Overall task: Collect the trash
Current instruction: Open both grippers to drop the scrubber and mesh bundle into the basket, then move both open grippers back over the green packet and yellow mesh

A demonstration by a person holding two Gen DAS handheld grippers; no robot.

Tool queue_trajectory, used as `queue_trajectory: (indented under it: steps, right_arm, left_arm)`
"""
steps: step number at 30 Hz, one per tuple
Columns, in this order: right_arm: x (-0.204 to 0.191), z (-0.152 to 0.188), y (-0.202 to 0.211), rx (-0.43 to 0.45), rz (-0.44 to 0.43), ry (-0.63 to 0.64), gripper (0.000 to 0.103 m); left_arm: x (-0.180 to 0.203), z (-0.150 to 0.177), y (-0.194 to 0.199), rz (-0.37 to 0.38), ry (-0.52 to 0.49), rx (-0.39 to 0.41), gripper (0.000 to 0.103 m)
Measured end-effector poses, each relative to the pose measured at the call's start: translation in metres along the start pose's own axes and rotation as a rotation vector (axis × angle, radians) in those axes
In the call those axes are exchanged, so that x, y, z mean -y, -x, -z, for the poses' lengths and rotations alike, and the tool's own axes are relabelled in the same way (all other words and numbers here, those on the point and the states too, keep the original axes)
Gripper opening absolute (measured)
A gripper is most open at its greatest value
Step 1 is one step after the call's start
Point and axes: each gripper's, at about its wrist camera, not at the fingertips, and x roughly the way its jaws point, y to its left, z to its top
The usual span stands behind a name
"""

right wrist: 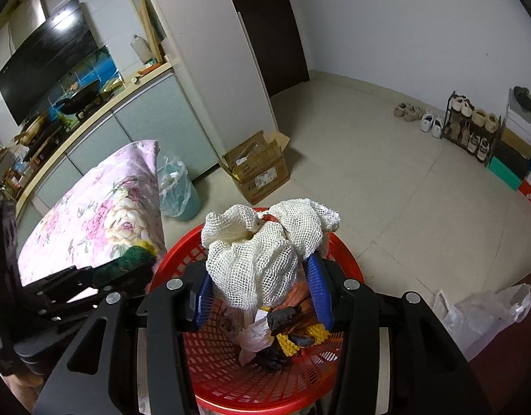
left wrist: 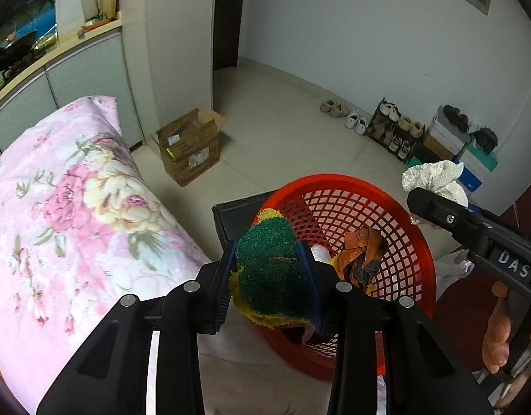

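Note:
My left gripper (left wrist: pixel 267 273) is shut on a green and yellow scouring sponge (left wrist: pixel 268 269), held at the left rim of the red mesh basket (left wrist: pixel 362 190). My right gripper (right wrist: pixel 262 287) is shut on a crumpled white foam net (right wrist: pixel 262 249), held above the same basket (right wrist: pixel 251 380). In the left wrist view the right gripper (left wrist: pixel 414 193) reaches in from the right with the white net (left wrist: pixel 435 176). In the right wrist view the left gripper (right wrist: pixel 144 266) and its sponge (right wrist: pixel 134 256) show at the basket's left. Orange, yellow, white and dark scraps (right wrist: pixel 286 328) lie in the basket.
A bed with a pink floral quilt (left wrist: pixel 68 200) lies left. An open cardboard box (left wrist: pixel 191 145) and a lined bin (right wrist: pixel 177 190) stand on the tiled floor. A shoe rack (left wrist: pixel 393 131) and boxes line the far wall. A clear plastic bag (right wrist: pixel 479 311) lies at right.

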Motion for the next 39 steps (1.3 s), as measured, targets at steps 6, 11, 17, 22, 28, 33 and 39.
queue_trajectory:
  steps: [6, 11, 17, 22, 28, 33, 39]
  right_arm:
    - [0.006, 0.0, -0.002, -0.014, -0.007, -0.026, 0.056]
    - [0.013, -0.002, 0.004, -0.01, -0.033, -0.078, 0.068]
    - [0.016, -0.004, 0.01, 0.005, -0.044, -0.097, 0.069]
    - [0.018, -0.003, 0.013, 0.014, -0.04, -0.097, 0.069]
    - [0.011, -0.003, 0.018, 0.033, -0.037, -0.076, 0.069]
    - [-0.002, 0.0, 0.02, 0.047, -0.047, -0.047, 0.069]
    - [-0.027, 0.004, 0.023, 0.054, -0.082, 0.014, 0.069]
  left_arm:
    - [0.007, 0.0, -0.008, 0.02, -0.008, -0.017, 0.034]
    - [0.014, 0.0, -0.012, 0.049, -0.015, -0.028, 0.041]
    - [0.014, 0.001, -0.009, 0.082, -0.002, -0.025, 0.069]
    - [0.007, 0.001, 0.001, 0.074, 0.009, -0.024, 0.074]
    - [-0.013, 0.005, 0.032, 0.027, 0.047, 0.033, 0.077]
    - [-0.032, 0.013, 0.056, -0.033, 0.077, 0.069, 0.077]
    - [-0.064, 0.03, 0.088, -0.104, 0.145, 0.109, 0.077]
